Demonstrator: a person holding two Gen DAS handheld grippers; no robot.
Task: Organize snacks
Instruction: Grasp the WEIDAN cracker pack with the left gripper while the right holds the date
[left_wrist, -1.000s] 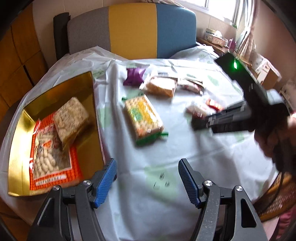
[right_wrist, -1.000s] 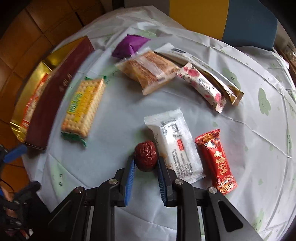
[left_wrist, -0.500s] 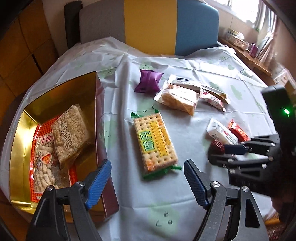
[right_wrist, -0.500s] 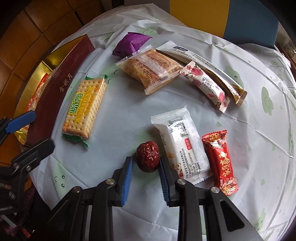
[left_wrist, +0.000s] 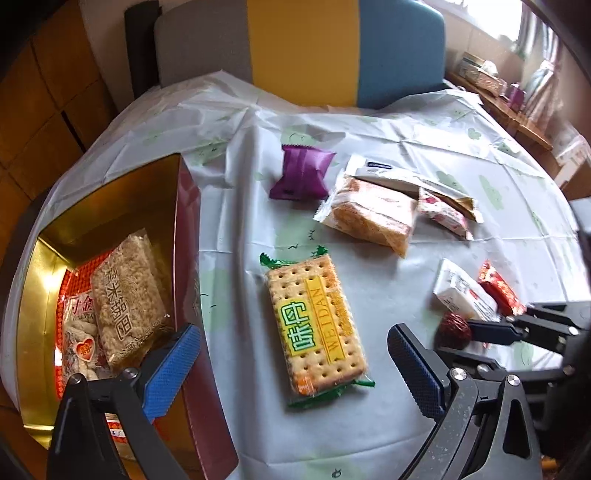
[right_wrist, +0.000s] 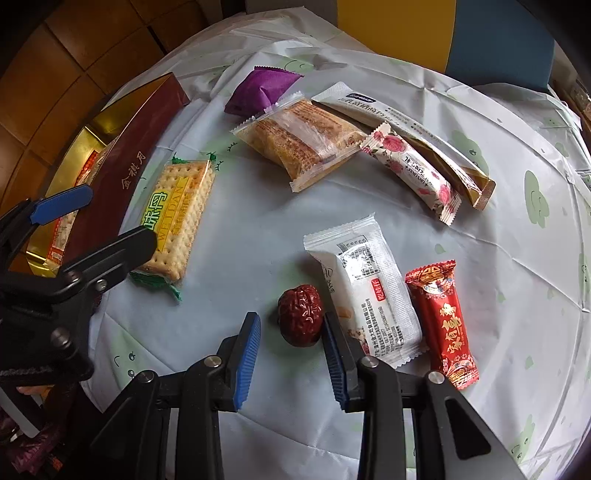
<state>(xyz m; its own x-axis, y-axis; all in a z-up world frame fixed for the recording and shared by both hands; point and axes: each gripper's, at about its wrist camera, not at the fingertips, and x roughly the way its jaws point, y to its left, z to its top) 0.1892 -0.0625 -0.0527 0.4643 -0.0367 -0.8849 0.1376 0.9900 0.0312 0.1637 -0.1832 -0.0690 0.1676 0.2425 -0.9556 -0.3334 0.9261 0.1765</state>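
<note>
A yellow cracker pack (left_wrist: 314, 325) lies on the white tablecloth beside the gold box (left_wrist: 110, 206). My left gripper (left_wrist: 291, 369) hovers over the pack's near end, its jaws wide and still opening, with the pack between the pads but untouched. A wrinkled red date (right_wrist: 301, 314) rests on the cloth just ahead of my right gripper (right_wrist: 290, 347). The right jaws are opening; the left pad stands clear of the date and the right pad is close against its side. The box holds a rice-crisp pack (left_wrist: 127, 295) on an orange peanut bag (left_wrist: 75, 332).
A white pack (right_wrist: 364, 291) and a red candy (right_wrist: 441, 317) lie right of the date. Farther back are a purple pouch (left_wrist: 301, 173), a clear cake pack (left_wrist: 369, 214), a rose-print bar (right_wrist: 413, 173) and a long white stick pack (right_wrist: 388, 110). A tricolour chair back (left_wrist: 303, 48) stands beyond the table.
My left gripper came in over the cracker pack and its jaws widened. The right jaws let go of the date, which now lies loose on the cloth.
</note>
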